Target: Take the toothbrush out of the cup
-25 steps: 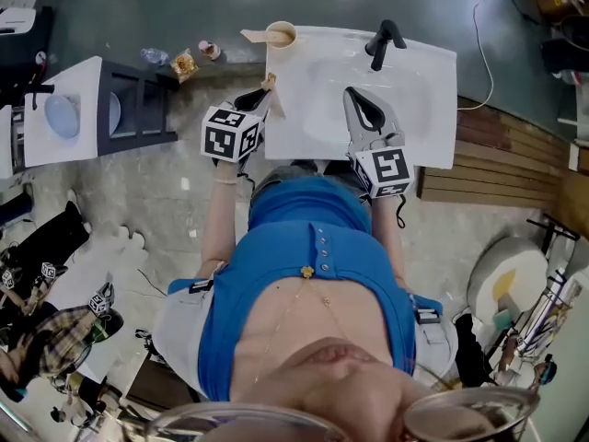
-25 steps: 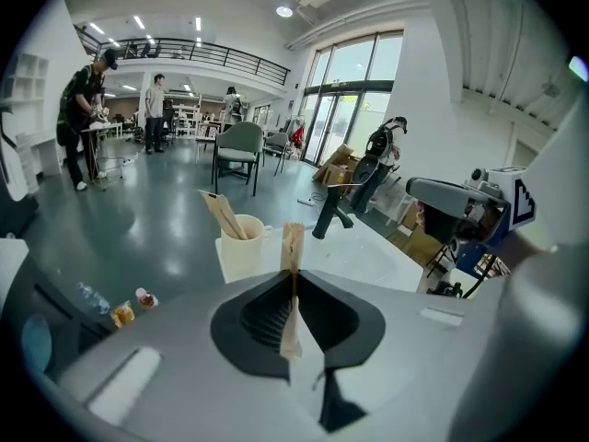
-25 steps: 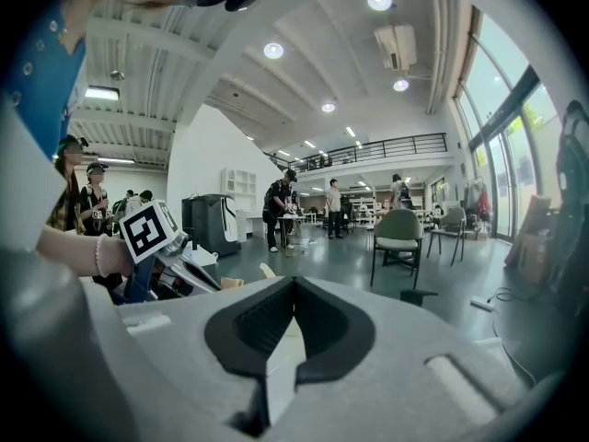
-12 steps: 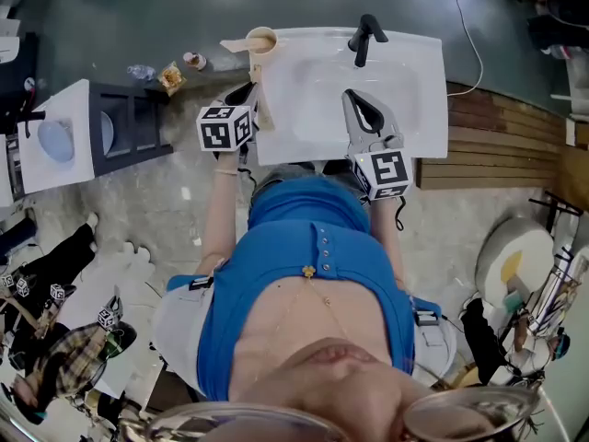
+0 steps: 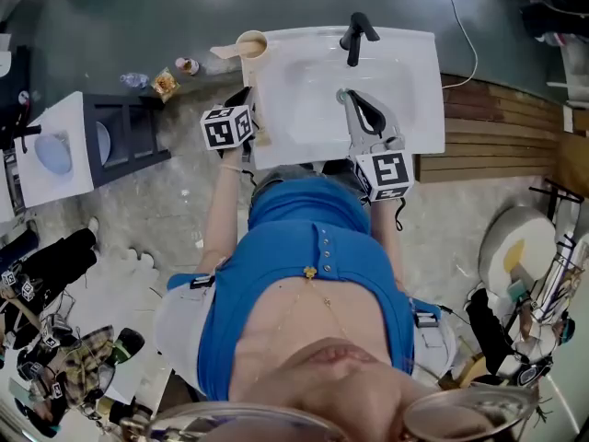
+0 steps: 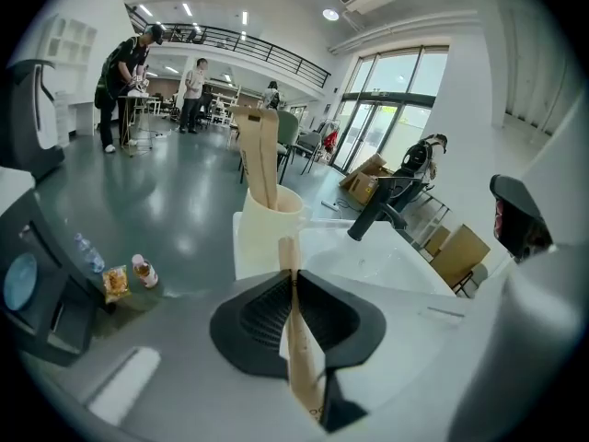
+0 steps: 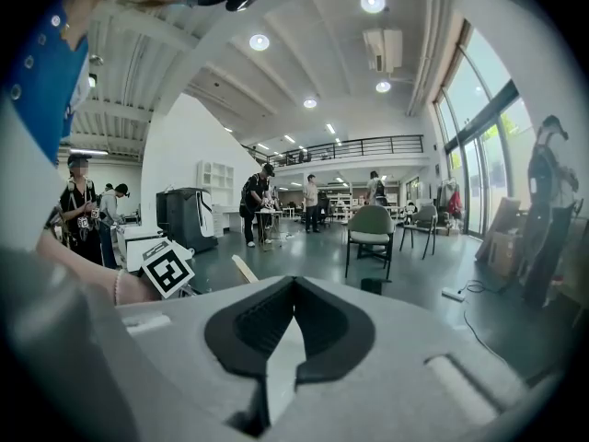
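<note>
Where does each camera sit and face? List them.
Head view: on the person's head, looking steeply down at the sink; shirt, left gripper, right gripper show.
Left gripper view: on the left gripper, facing cup and tap; fingers shut on a toothbrush.
Right gripper view: on the right gripper, facing a hall; fingers shut, empty.
Shared: cup and tap in head and left gripper views.

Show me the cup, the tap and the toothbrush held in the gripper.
cup point(image 6: 265, 242), left gripper view, its cream side wall.
faucet point(image 6: 379, 212), left gripper view, its black spout.
toothbrush point(image 6: 301, 359), left gripper view, its wooden handle, clamped between the jaws.
</note>
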Action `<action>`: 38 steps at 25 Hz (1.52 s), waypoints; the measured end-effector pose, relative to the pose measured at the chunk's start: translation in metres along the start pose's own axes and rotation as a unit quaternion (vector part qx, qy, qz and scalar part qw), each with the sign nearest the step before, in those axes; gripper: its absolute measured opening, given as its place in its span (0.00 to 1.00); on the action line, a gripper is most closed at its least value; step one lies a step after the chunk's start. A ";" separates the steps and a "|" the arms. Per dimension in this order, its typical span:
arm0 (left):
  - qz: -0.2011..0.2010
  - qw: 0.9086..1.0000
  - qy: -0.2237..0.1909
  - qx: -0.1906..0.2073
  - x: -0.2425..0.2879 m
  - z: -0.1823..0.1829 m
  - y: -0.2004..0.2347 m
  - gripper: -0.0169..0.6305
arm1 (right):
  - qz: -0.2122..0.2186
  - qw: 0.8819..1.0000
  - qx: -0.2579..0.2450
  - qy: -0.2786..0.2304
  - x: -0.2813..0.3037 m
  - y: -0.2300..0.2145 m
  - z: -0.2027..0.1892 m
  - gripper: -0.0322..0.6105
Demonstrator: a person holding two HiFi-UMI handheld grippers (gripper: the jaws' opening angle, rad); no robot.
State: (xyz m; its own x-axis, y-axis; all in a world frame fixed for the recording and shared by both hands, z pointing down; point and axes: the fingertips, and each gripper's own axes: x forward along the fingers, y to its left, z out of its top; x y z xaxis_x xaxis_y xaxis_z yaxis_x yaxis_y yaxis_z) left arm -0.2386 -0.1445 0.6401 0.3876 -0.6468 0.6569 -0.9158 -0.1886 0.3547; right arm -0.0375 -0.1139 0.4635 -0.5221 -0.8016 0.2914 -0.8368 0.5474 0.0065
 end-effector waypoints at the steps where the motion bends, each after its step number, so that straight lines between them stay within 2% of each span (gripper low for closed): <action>1: 0.000 1.000 0.002 0.000 0.003 -0.002 0.000 0.06 | -0.001 1.000 0.000 0.001 0.000 -0.001 0.000 0.05; 14: 0.013 0.999 0.022 -0.045 0.032 -0.028 0.014 0.07 | -0.011 1.000 0.002 0.013 0.004 -0.007 -0.005 0.05; 22: 0.003 0.997 0.020 -0.078 0.041 -0.036 0.012 0.10 | -0.009 1.000 0.002 0.018 0.009 -0.006 -0.007 0.05; 28: 0.000 0.998 0.010 -0.066 0.038 -0.030 0.011 0.15 | 0.010 1.000 -0.011 0.022 0.020 0.003 -0.008 0.05; 38: -0.003 0.997 -0.006 -0.081 0.030 -0.023 0.009 0.17 | 0.040 0.998 -0.027 0.033 0.042 0.012 -0.010 0.05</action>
State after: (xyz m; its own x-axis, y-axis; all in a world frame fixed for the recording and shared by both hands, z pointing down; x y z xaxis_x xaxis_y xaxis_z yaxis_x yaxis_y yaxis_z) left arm -0.2329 -0.1484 0.6784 0.3915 -0.6552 0.6461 -0.8839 -0.0726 0.4620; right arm -0.0674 -0.1385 0.4855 -0.5738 -0.7374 0.3563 -0.7816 0.6230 0.0305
